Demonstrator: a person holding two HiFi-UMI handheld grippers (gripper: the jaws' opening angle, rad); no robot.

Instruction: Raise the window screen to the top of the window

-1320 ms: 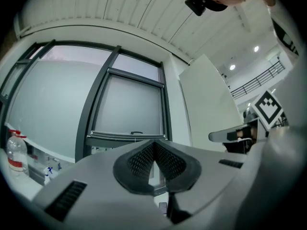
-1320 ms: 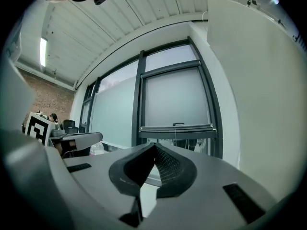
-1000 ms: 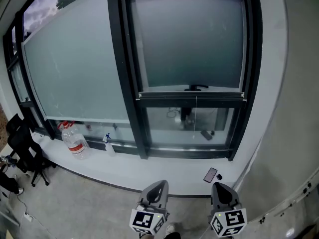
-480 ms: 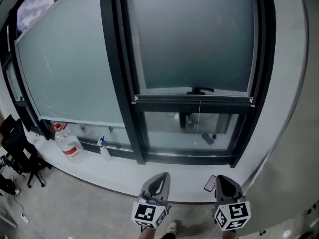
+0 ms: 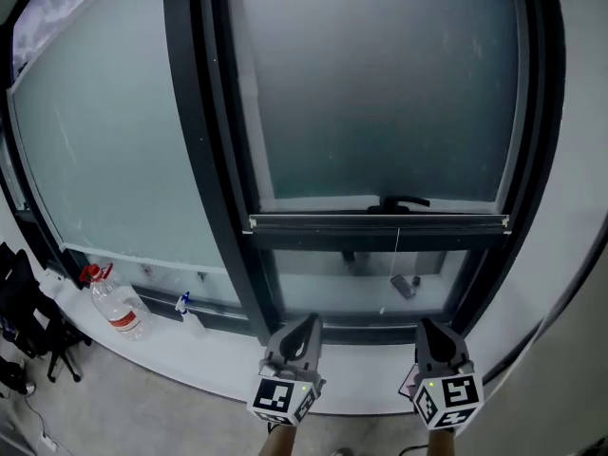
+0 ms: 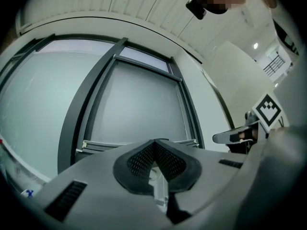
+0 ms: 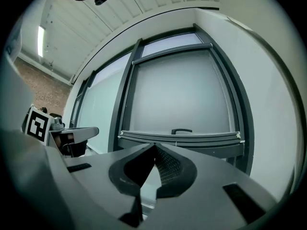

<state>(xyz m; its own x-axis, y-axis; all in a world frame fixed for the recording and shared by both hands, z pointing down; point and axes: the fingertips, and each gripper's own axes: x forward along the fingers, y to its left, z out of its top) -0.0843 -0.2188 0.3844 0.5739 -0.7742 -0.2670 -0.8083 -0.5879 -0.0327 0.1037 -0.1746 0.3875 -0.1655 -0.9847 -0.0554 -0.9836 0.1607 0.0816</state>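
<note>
grey window screen (image 5: 380,93), btm bar (image 5: 313,224) w/ black handle (image 5: 404,200).

Window screen (image 5: 380,93): grey, semi-opaque sheet, seen stretched flat over most of the window (image 5: 217,160) opening. Window is framed in dark metal, right-hand panel of a wider glazed wall. Screen is drawn down far, not raised: its bottom bar (image 5: 323,224) is seen low in the opening, level, spanning from the left upright to the right upright. Bar is pale metal with light end caps. A black handle (image 5: 405,200) is mounted just above the bar, slightly right of middle. A thin pale cord (image 5: 396,245) is hung from the bar under the handle. Below the bar, a strip of clear glass is left uncovered.
</note>
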